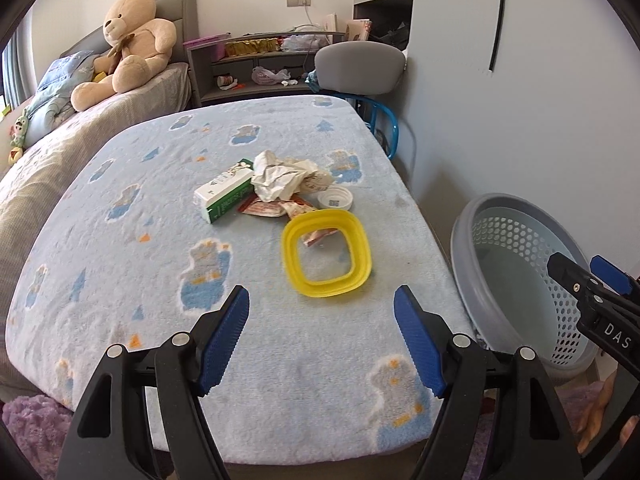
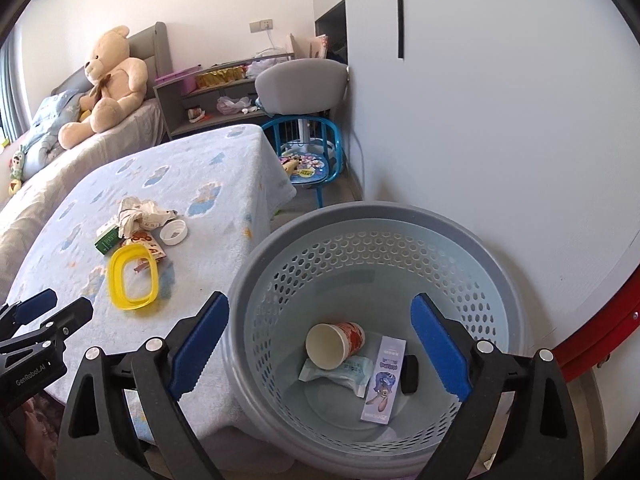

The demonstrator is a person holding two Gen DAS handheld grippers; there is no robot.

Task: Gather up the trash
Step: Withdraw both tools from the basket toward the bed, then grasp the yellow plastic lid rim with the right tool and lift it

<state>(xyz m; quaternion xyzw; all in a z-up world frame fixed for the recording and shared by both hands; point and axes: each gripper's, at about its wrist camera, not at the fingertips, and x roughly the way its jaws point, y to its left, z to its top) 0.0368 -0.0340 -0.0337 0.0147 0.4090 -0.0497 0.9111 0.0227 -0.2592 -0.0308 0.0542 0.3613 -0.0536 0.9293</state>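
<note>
Bedroom, blanket-covered table (image 1: 120, 280). Your left gripper (image 1: 322, 332) hangs over its near edge, fingers spread and holding nothing, with the yellow ring (image 1: 326, 252) just ahead. Beyond that ring lie a wrapper (image 1: 262, 209), a green box (image 1: 224, 196), crumpled paper (image 1: 280, 174) and a white cap (image 1: 335, 199). Your right gripper (image 2: 320, 348) hangs over the basket (image 2: 496, 280) beside the table, fingers spread too; inside the basket lie a cup (image 2: 334, 344), a pouch (image 2: 344, 372) and a purple packet (image 2: 384, 380).

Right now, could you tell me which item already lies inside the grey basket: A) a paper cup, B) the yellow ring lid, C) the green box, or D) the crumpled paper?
A: the paper cup lies on its side at the bottom of the grey basket.
</note>
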